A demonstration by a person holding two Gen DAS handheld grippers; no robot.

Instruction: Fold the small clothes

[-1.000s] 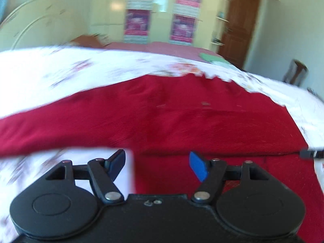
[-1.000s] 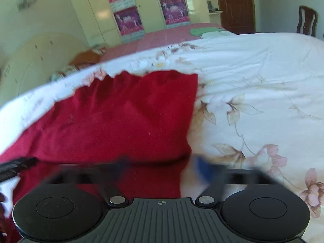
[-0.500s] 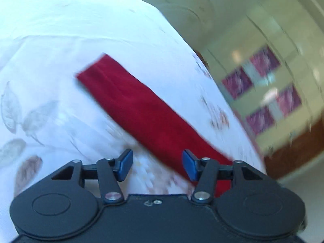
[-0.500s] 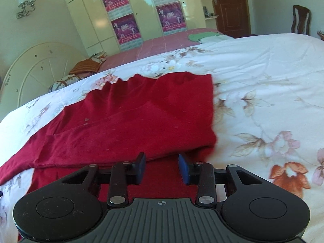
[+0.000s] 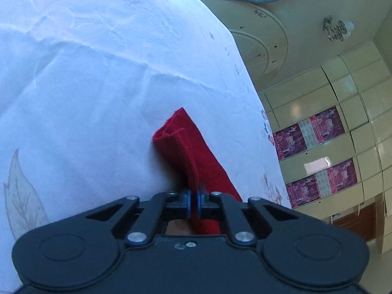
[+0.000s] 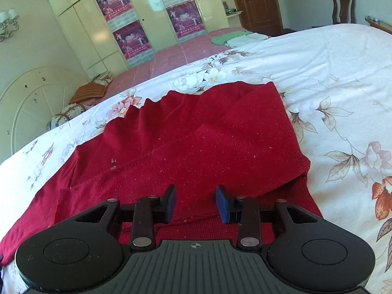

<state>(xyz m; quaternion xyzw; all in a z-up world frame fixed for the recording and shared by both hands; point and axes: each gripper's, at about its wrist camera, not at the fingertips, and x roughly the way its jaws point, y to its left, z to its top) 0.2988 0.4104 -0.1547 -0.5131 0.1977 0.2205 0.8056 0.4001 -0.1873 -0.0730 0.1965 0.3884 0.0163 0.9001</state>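
step: sleeve fold | my left tongs (image 5: pixel 193 202) pinch sleeve (image 5: pixel 193 147) | right tongs (image 6: pixel 196 202) spread over sweater (image 6: pixel 196 134), lower centre | next: carry sleeve across

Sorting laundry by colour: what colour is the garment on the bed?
Deep red, plain with no pattern; the garment shows best in the right wrist view, spread on the floral bedspread.

Matt red knit garment (image 6: pixel 196 147) – linty – on smooth floral cotton bedspread (image 6: pixel 343 85); glossy wardrobe doors (image 6: pixel 80 24)

The garment (image 6: pixel 196 142) lies on the bedspread (image 6: pixel 343 78). The folded clothes (image 6: pixel 232 39) sit beyond it at one o'clock, the pillows (image 6: pixel 90 90) at ten o'clock.
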